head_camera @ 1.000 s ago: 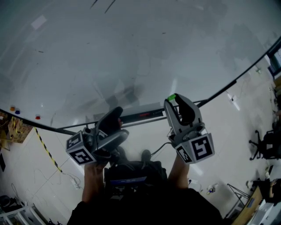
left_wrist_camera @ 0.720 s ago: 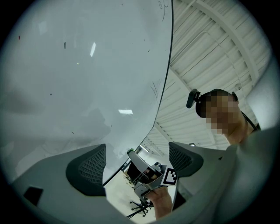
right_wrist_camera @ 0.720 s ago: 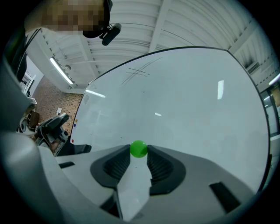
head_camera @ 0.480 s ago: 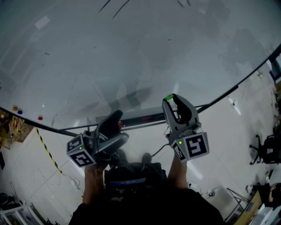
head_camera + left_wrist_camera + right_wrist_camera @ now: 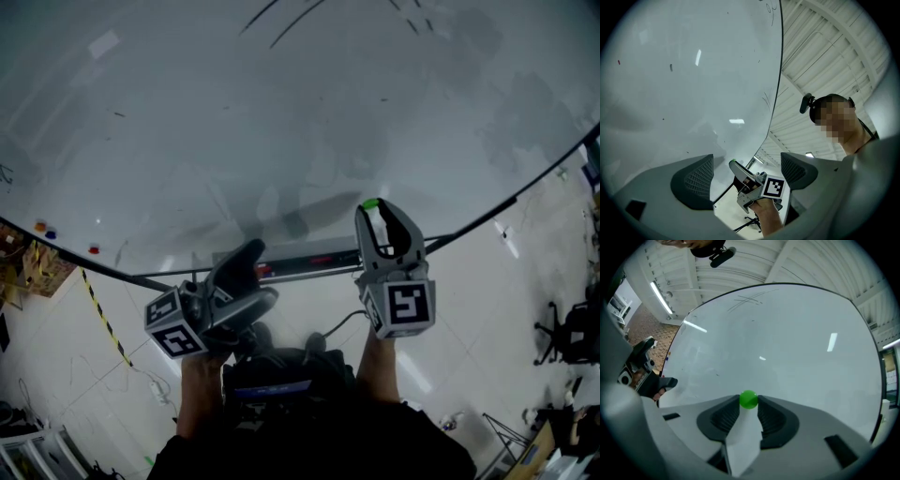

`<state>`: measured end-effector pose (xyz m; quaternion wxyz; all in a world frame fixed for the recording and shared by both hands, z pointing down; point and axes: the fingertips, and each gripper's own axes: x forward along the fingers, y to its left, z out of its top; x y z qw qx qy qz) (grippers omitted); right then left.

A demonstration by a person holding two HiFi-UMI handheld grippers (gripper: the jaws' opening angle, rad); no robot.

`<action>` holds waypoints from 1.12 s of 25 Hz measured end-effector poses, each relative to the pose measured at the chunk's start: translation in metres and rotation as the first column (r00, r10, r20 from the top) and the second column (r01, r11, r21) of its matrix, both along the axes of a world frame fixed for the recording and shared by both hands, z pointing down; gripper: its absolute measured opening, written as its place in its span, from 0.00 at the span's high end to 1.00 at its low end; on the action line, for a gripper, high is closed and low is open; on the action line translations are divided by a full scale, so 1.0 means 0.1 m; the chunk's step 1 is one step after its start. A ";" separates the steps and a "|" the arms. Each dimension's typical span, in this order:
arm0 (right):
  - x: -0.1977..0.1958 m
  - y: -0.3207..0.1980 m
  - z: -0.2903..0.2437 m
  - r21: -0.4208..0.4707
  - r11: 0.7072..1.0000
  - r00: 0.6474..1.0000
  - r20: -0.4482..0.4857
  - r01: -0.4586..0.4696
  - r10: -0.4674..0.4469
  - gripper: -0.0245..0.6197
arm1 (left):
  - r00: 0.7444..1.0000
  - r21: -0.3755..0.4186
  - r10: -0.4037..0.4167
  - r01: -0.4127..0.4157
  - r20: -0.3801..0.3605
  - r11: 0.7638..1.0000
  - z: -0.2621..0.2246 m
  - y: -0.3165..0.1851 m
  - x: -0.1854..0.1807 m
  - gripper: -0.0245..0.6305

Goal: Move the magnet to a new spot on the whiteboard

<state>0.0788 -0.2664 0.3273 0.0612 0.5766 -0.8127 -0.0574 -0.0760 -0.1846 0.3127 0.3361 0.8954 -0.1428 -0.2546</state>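
The whiteboard (image 5: 281, 122) fills the upper part of the head view, with faint pen strokes near its top. My right gripper (image 5: 371, 210) points at its lower edge and is shut on a small green magnet (image 5: 368, 203). In the right gripper view the green magnet (image 5: 749, 399) sits pinched at the tips of my right gripper (image 5: 749, 409), with the whiteboard (image 5: 787, 343) close behind it. Whether the magnet touches the board I cannot tell. My left gripper (image 5: 248, 270) hangs lower left, open and holding nothing. In its own view my left gripper (image 5: 747, 174) frames the right gripper (image 5: 757, 186).
Three small magnets, orange (image 5: 39, 226), blue (image 5: 51, 233) and red (image 5: 94, 249), stick to the board's far left lower edge. A dark tray (image 5: 300, 256) runs along the board's bottom between the grippers. A black and yellow floor tape (image 5: 101, 323) and office chairs (image 5: 567, 333) lie below.
The right gripper has swung a little more upright, still holding the green magnet at the board's lower edge. The head view has tipped slightly upward. The left gripper has hardly moved.
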 end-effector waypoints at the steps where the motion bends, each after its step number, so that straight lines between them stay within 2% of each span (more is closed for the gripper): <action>1: -0.01 -0.02 0.01 0.000 1.000 1.000 -0.005 -0.002 0.002 0.73 | 1.000 -0.008 -0.002 0.002 0.002 1.000 0.00 0.00 0.00 0.29; 4: -0.04 -0.07 0.01 0.009 1.000 0.999 -0.033 -0.018 0.018 0.73 | 1.000 -0.027 -0.008 0.008 0.014 1.000 -0.02 0.00 -0.02 0.29; 12: -0.10 -0.17 -0.02 0.050 0.993 0.983 -0.146 -0.106 0.112 0.73 | 0.999 -0.015 -0.036 0.037 0.026 0.999 -0.03 -0.02 -0.13 0.29; 17: -0.11 -0.20 -0.02 0.062 0.990 0.979 -0.153 -0.123 0.131 0.73 | 0.999 0.007 -0.035 0.035 0.028 0.999 -0.01 -0.04 -0.17 0.29; 21: -0.12 -0.19 -0.01 0.051 0.993 0.986 -0.129 -0.103 0.108 0.73 | 0.999 -0.023 -0.025 0.025 0.026 0.999 -0.04 -0.05 -0.12 0.29; 28: -0.06 -0.18 -0.01 0.048 0.995 0.990 -0.106 -0.087 0.091 0.73 | 1.000 -0.001 0.005 -0.005 0.027 1.000 -0.02 -0.04 0.00 0.29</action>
